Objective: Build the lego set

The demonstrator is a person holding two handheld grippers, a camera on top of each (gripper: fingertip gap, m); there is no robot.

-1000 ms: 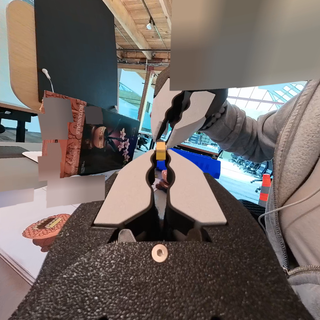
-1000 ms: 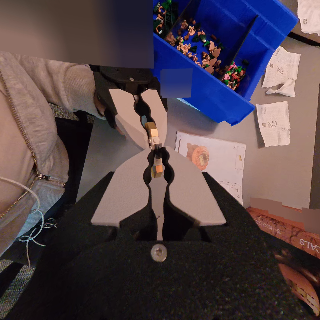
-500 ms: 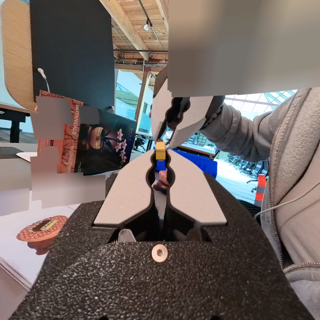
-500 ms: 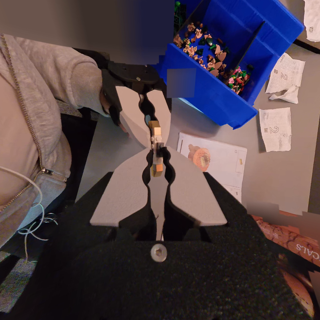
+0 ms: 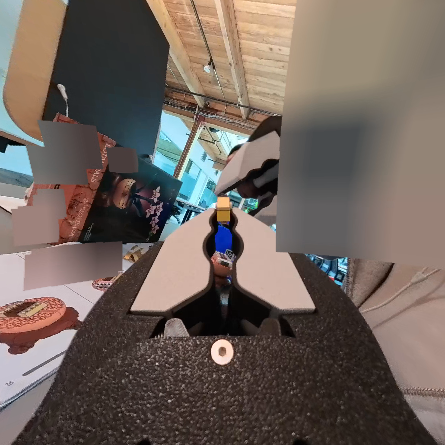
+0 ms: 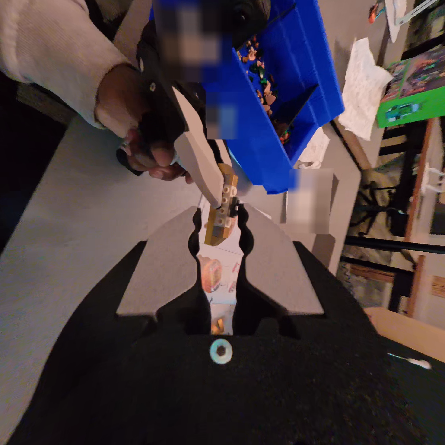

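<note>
My left gripper (image 5: 223, 212) is shut on a small gold and tan lego assembly (image 5: 223, 209) at its fingertips. In the right wrist view the same assembly (image 6: 220, 216) is a short studded bar with a small black piece on its side. The left gripper (image 6: 216, 192) holds it from the upper left. My right gripper (image 6: 219, 208) is open, its tips on either side of the assembly and not clamped on it. In the left wrist view one right finger (image 5: 243, 166) hangs just above the assembly; the other is hidden by a blur patch.
A blue bin (image 6: 308, 79) of small lego pieces stands on the grey table behind the grippers. The open instruction booklet (image 5: 48, 332) lies on the table, and the set's box (image 5: 125, 204) stands behind it. White paper bags (image 6: 361, 84) and a green box (image 6: 414, 106) lie farther off. My left and right fingertips are right by each other.
My right gripper has opened and let go of the assembly, then tilted and drawn back a little. My left gripper keeps its hold. Both views have swung.
</note>
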